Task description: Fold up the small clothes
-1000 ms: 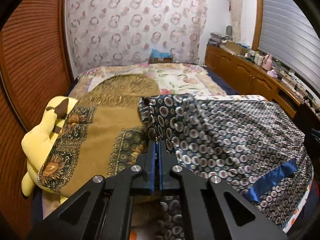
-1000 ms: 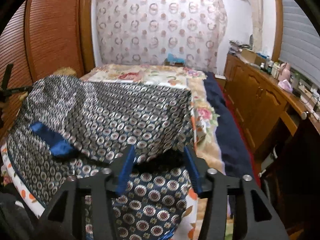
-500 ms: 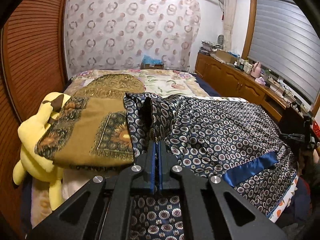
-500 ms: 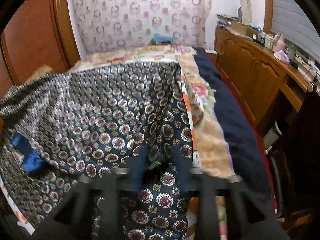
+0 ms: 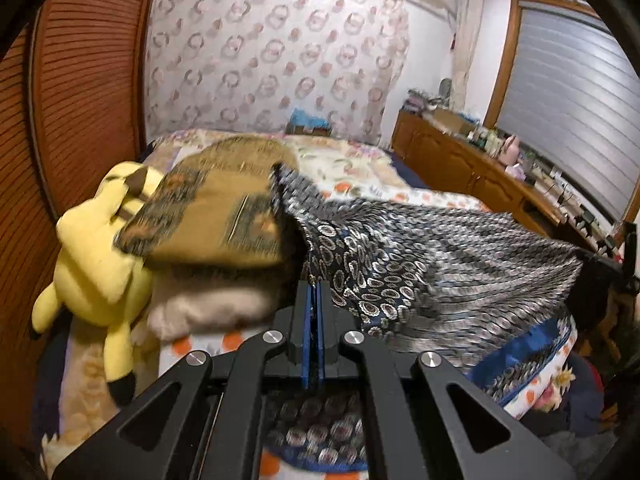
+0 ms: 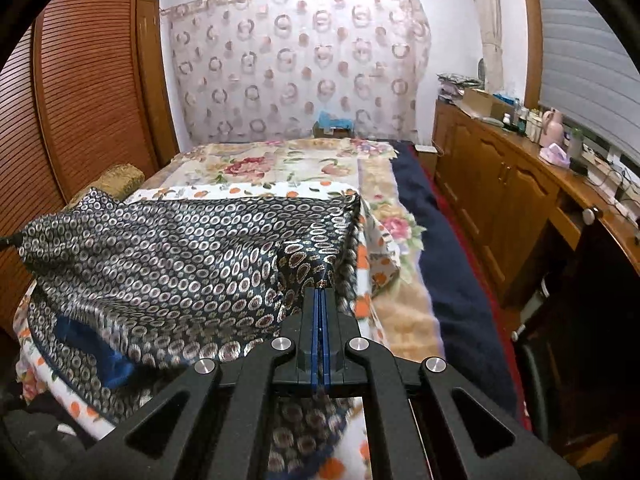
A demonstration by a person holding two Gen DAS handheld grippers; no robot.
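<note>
Navy garment (image 6: 168, 264) with pale rings; yellow plush toy (image 5: 96, 264).

Warm, even indoor light is filling both fisheye views; edges are bending and darkening, and the patterned garment (image 5: 420, 264) is blurring, probably from motion.

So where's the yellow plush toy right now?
Left wrist view, far left: the yellow plush toy lies at the bed's edge by the louvered wooden door, partly under the folded brown patterned blanket.
</note>
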